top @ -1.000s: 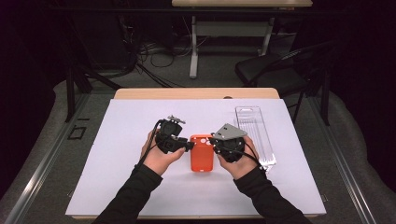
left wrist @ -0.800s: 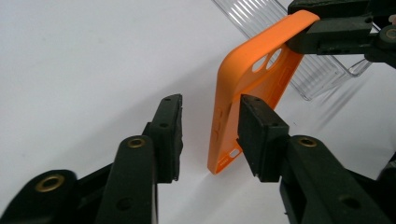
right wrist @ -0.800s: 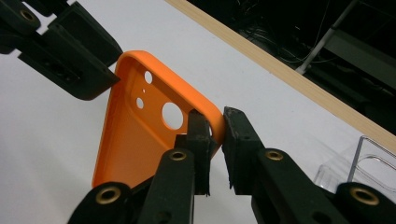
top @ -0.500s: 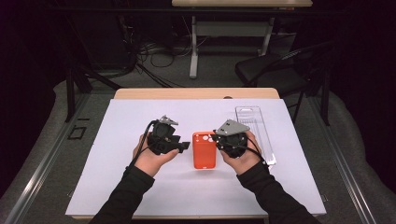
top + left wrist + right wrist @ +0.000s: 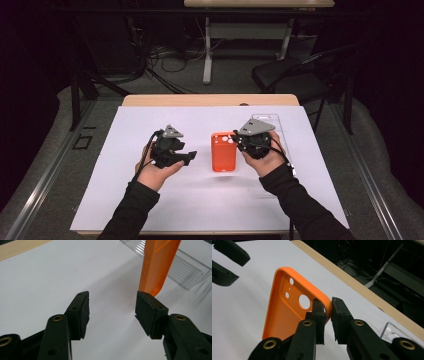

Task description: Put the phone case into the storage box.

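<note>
- The white tabletop fills the lower middle of the high view, both forearms entering from the bottom edge.
- The orange phone case sits at centre frame, its corner pinched by the right gripper, fingers clamped shut on the rim.
- The left gripper, left of centre, has just been opening; its fingers stand apart, empty, beside the case.

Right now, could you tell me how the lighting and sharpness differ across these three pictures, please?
High view: bright white sheet, dark surroundings, a faint shadow under the orange case. Left gripper view: case backlit and glowing, its far end soft. Right gripper view: right tongs slightly soft up close, background dim.
</note>
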A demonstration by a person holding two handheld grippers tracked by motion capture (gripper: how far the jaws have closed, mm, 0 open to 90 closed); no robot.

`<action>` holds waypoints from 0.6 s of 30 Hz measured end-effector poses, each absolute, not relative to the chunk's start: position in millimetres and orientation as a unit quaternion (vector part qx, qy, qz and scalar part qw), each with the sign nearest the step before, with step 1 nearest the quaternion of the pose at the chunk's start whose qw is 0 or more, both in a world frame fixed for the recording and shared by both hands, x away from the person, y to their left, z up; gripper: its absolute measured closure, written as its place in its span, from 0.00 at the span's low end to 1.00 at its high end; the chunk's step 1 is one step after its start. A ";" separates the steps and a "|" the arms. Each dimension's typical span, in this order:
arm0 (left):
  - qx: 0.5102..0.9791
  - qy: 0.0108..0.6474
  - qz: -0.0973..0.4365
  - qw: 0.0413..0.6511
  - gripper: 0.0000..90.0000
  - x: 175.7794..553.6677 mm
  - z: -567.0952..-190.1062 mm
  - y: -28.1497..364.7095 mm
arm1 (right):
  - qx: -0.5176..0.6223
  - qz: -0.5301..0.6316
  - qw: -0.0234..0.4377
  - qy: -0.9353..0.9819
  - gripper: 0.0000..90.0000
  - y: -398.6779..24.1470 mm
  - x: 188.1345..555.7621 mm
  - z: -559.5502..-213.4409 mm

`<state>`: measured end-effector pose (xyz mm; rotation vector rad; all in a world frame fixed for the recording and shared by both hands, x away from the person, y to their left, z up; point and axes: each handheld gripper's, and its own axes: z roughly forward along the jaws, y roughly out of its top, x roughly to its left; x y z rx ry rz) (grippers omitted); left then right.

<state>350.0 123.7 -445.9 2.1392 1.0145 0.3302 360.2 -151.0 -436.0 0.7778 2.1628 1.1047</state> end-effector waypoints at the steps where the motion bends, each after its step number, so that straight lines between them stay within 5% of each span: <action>1: 0.832 0.395 0.131 0.367 0.49 349.6 -447.3 125.1 | 0.291 0.415 0.291 0.811 0.91 -152.4 361.7 -435.3; 8: 0.828 0.389 0.130 0.383 0.47 346.7 -457.3 135.5 | 0.287 0.419 0.295 0.809 0.91 -160.2 371.8 -434.2; 18: 0.820 0.400 0.126 0.390 0.29 347.2 -469.5 148.6 | 0.289 0.425 0.303 0.802 0.91 -174.7 387.0 -425.2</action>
